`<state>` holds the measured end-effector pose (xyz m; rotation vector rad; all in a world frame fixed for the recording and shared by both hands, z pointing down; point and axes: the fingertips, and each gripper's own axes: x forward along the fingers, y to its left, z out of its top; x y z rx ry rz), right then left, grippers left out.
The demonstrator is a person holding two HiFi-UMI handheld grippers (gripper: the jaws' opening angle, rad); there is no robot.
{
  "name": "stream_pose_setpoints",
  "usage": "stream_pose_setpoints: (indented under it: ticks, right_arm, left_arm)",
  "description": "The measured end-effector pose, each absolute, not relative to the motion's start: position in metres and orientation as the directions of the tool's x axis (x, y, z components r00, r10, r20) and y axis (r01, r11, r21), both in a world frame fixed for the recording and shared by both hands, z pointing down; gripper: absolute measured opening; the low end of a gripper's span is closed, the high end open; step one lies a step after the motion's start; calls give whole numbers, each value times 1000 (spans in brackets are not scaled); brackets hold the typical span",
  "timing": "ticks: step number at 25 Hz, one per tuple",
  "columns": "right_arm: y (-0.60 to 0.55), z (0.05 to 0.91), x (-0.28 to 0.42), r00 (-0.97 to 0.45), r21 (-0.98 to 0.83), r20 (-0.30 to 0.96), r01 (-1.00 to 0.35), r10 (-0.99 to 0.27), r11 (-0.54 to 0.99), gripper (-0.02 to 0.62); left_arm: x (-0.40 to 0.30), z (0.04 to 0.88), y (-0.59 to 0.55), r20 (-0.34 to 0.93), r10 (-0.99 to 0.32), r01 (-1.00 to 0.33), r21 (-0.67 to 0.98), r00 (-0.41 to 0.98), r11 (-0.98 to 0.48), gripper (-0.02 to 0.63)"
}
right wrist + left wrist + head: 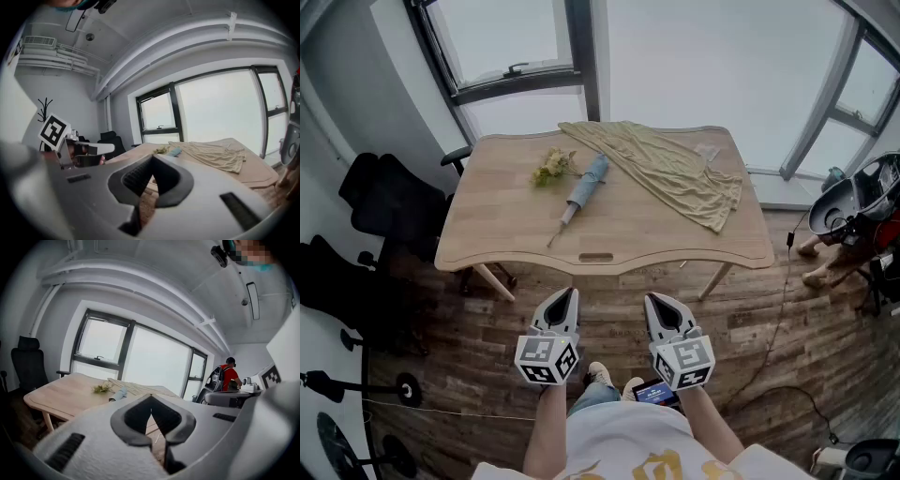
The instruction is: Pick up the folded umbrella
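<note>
Umbrella [584,190] pos., pls? (A)

Flat on table [502,230], left of centre, slanted, thin end toward near edge. Flowers [550,169] just beside its far end on one side, tan cloth [680,178] on the other. Can't tell if cloth edge touches it. (B)

Gripper status? (A)

L gripper [566,293] and R gripper [653,300]: both fully closed, tips meeting, nothing held. Both low over floor [769,323], well short of table. (B)

Fault risks from here? (A)

1. Tips reach Umbrella w/o opening first: they'd prob. shove it, not take it. Round body likely rolls or slides on the smooth top.
2. Grip near one end: long body may tip, droop and slip out. Recommend mid-body.
3. Approach from cloth side: a jaw could snag cloth and drag it along.
4. Approach from opposite side: flowers could get knocked.
5. Thin part at near end (strap or stem, can't tell which) may catch on table during lift. (B)
</note>
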<state>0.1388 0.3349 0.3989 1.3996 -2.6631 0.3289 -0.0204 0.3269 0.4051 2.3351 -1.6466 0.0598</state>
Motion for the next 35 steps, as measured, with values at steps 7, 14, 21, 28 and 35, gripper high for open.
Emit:
stream_pose_setpoints:
  ticks: [7,14,21,28,35]
  right_arm:
    - [341,401,145,-567,-129,208,-824,-797,552,11]
    - [339,403,147,-585,-186,203,-810,-785,556,11]
    - [318,407,147,-590,-186,200,-807,-783,561,11]
    - [250,423,140,-571,-184,208,-820,-794,541,11]
    - [134,430,110,-537,-182,243,-843,-808,506,11]
  left_arm:
    - [-17,406,333,194,-919,-931,203,343,-304,9]
    - [-18,404,332,187,-924,-934,203,332,-295,11]
    - [-22,405,314,186,-928,-938,197,321,-285,11]
    - [-32,422,245,186,-926,-935,204,329,-291,11]
    - [-64,432,128,207,-910,-922,223,361,-315,11]
